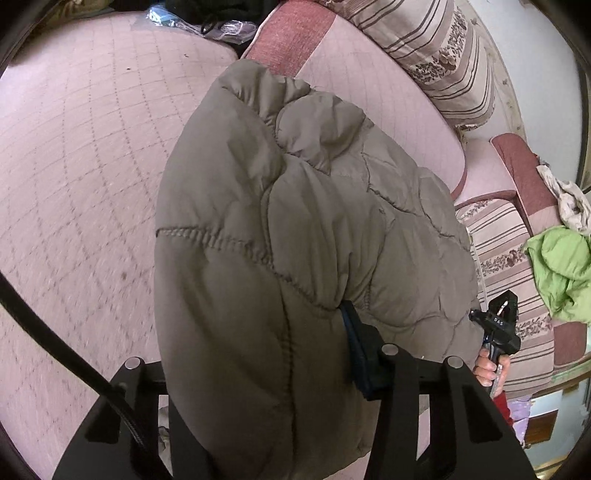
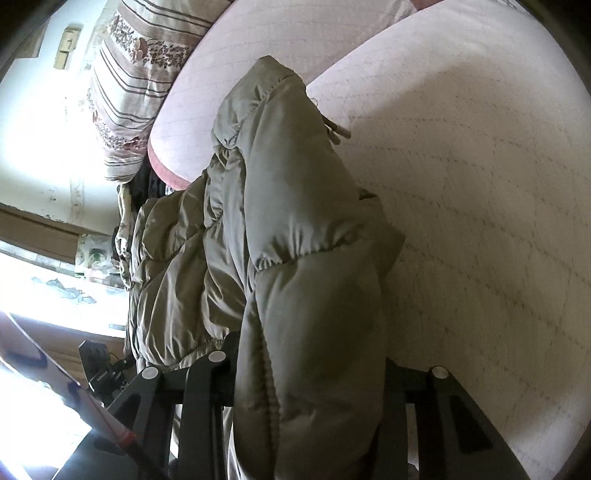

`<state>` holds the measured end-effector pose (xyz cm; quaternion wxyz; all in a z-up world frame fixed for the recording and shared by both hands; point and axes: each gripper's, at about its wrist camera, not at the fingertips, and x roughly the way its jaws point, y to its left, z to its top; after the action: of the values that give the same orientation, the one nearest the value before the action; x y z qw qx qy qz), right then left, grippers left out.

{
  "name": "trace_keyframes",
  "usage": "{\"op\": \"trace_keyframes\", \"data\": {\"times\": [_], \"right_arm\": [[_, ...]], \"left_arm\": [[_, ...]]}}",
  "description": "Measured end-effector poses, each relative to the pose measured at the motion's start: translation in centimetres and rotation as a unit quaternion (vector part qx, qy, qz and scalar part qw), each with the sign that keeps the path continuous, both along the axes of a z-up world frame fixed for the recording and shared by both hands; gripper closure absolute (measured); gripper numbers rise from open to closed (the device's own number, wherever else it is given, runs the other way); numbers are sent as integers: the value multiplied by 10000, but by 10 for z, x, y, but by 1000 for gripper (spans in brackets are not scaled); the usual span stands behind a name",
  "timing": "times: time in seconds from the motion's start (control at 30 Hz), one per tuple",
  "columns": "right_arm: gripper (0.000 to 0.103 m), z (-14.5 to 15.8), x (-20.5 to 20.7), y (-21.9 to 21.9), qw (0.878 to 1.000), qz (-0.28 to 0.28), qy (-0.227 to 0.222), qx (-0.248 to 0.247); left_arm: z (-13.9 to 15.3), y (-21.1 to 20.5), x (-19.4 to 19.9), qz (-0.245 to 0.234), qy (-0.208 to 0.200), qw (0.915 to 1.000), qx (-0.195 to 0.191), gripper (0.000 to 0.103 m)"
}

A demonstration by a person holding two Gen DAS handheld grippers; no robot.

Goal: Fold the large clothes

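Note:
A khaki quilted puffer jacket [image 1: 295, 206] hangs in a thick fold over the pale pink quilted cushion [image 1: 81, 155]. My left gripper [image 1: 266, 332] is shut on the jacket's near edge; its blue-padded right finger [image 1: 354, 350] presses into the padding and the left finger is hidden under the cloth. In the right wrist view the same jacket [image 2: 295, 229] bulges up between the fingers of my right gripper [image 2: 310, 350], which is shut on a bunched fold. The right gripper [image 1: 498, 325] and the hand [image 1: 487, 369] holding it show at the jacket's right edge.
Striped floral pillows [image 1: 436, 55] lie along the back and right of the couch. A green garment [image 1: 561, 273] and a pale crumpled cloth [image 1: 569, 195] sit on the far right. A plastic bag [image 1: 166, 18] and dark items lie at the top. A bright wall [image 2: 44, 140] is left.

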<state>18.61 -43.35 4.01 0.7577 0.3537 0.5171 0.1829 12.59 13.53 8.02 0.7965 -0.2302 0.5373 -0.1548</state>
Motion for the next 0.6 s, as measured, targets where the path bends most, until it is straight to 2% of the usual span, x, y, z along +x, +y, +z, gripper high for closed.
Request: {"op": "trace_keyframes", "data": {"times": [0.13, 0.3, 0.4, 0.43, 0.47, 0.53, 0.6], "right_arm": [[65, -2, -4, 0, 10000, -70, 7, 2], [65, -4, 3, 3, 9997, -188, 59, -161], [64, -9, 5, 0, 9994, -311, 89, -134], [63, -11, 4, -1, 9993, -345, 94, -139], [60, -11, 4, -2, 9991, -374, 94, -164], [50, -8, 3, -1, 9981, -474, 80, -386], [38, 0, 2, 2, 9942, -647, 71, -854]], "left_arm": [[0, -3, 1, 22, -22, 9998, 172, 55], [-5, -11, 19, 72, -2, 9994, 346, 51], [-7, -14, 26, 129, 5, 9988, 471, 45], [-7, -16, 28, 164, 22, 9984, 534, 40], [-6, -17, 30, 231, 50, 9977, 634, 36], [-3, -20, 31, 278, 72, 9969, 732, 36], [4, -21, 28, 286, 51, 9963, 803, 36]]}}
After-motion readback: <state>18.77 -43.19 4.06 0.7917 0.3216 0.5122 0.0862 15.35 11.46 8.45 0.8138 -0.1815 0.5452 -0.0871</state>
